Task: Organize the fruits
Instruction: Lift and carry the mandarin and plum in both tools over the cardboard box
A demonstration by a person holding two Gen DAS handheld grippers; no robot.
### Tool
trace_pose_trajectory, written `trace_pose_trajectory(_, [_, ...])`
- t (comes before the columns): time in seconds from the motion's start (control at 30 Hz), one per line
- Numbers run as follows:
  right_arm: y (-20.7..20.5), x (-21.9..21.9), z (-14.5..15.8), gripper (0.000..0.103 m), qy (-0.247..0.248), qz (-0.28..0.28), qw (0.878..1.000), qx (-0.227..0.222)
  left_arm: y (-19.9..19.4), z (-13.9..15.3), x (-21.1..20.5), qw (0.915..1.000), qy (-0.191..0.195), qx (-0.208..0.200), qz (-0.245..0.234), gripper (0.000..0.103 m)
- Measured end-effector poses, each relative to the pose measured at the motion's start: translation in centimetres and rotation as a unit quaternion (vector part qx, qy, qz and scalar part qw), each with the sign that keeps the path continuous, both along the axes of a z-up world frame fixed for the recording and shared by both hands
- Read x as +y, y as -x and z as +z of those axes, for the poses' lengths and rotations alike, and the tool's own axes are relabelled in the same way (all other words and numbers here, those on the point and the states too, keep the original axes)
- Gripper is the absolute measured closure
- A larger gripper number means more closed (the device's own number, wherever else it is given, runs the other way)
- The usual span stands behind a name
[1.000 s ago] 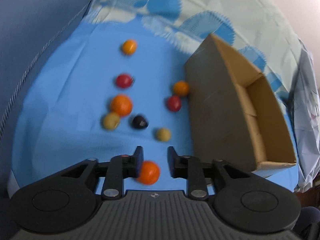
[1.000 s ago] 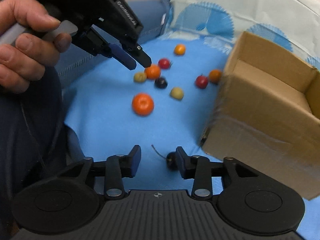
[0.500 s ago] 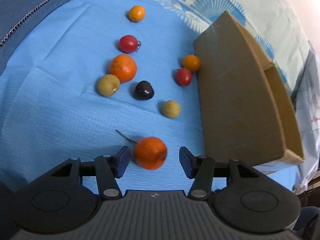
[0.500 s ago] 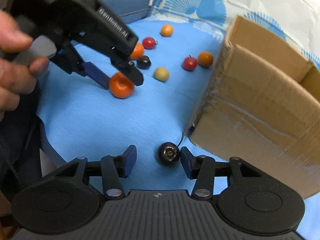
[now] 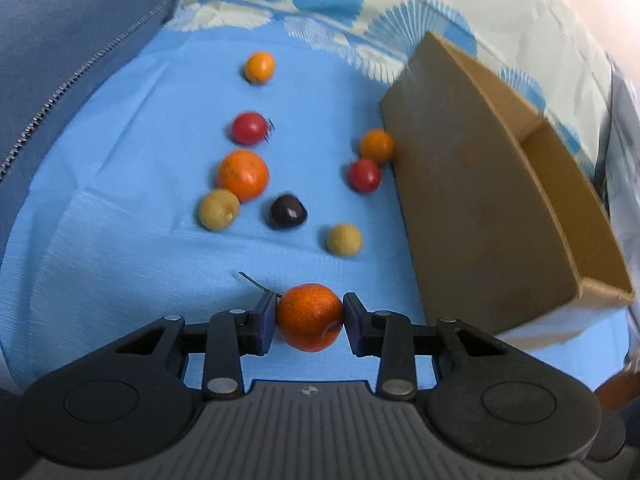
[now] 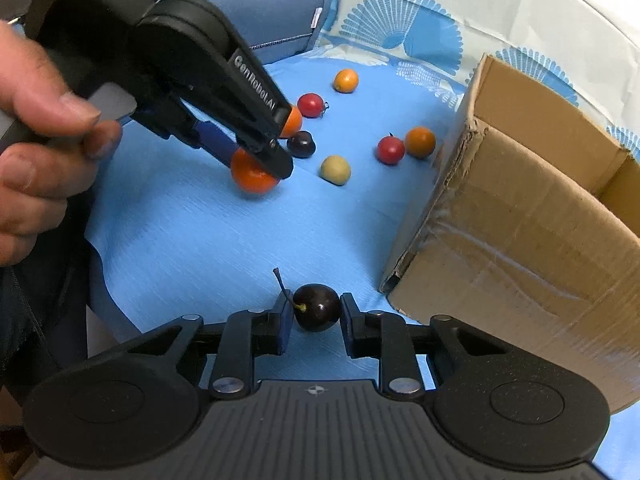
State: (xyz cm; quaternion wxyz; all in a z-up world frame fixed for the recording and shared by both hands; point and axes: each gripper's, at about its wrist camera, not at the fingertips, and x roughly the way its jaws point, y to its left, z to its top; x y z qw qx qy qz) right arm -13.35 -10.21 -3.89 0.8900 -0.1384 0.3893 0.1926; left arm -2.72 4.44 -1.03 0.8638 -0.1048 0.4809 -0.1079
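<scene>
An orange mandarin [image 5: 310,316] lies on the blue cloth [image 5: 120,240] between the fingers of my left gripper [image 5: 310,319]. Its jaws are closing and both pads touch the fruit's sides. The right wrist view shows the same left gripper [image 6: 256,160] slanting down onto that mandarin [image 6: 252,178]. A dark cherry [image 6: 316,308] with a thin stem sits between the fingers of my right gripper [image 6: 316,314], whose jaws are also closing, pads against it. An open cardboard box [image 5: 480,208] stands to the right.
Several loose fruits lie ahead on the cloth: a big orange [image 5: 243,175], a red one [image 5: 249,128], a dark plum [image 5: 287,211], a yellow one [image 5: 345,239]. A person's hand [image 6: 40,140] holds the left gripper. A blue zipped jacket [image 5: 60,60] lies at the left.
The left gripper came down around the mandarin and its jaws narrowed onto it. The right jaws narrowed onto the dark cherry, which turned its stem to the left.
</scene>
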Motion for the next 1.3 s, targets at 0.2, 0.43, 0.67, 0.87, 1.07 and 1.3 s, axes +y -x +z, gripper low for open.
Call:
trace_pose_trajectory(0.2, [-0.8, 0.0, -0.9, 0.077, 0.006, -0.008, 0.999, 0.030, 0.1, -0.9, -1.3, 0.9989, -0.040, 0.000, -0.025, 0.063])
trace_pose_trajectory(0.43, [-0.5, 0.0, 0.0, 0.077, 0.002, -0.012, 1.000, 0.008, 0.7, -0.5, -1.2, 0.9983, -0.046, -0.026, -0.024, 0.064])
trace_pose_trajectory(0.67, [0.2, 0.1, 2.2, 0.077, -0.012, -0.014, 1.000, -0.025, 1.7, 1.3, -0.9, 0.9959, -0.046, -0.077, -0.007, 0.064])
trace_pose_trajectory(0.87, [2.0, 0.4, 5.2, 0.077, -0.031, -0.008, 0.997, -0.066, 2.6, 4.1, -0.8, 0.9906, -0.041, -0.131, 0.004, 0.064])
trace_pose_trajectory(1.07, [2.7, -0.8, 8.8, 0.077, -0.065, -0.028, 0.992, -0.107, 3.8, 7.5, -1.2, 0.9855, -0.026, -0.168, 0.004, 0.064])
trace_pose_trajectory(1.3, [2.0, -5.2, 14.1, 0.077, -0.116, -0.076, 0.974, -0.177, 5.6, 11.2, -2.0, 0.9780, -0.009, -0.208, -0.009, 0.064])
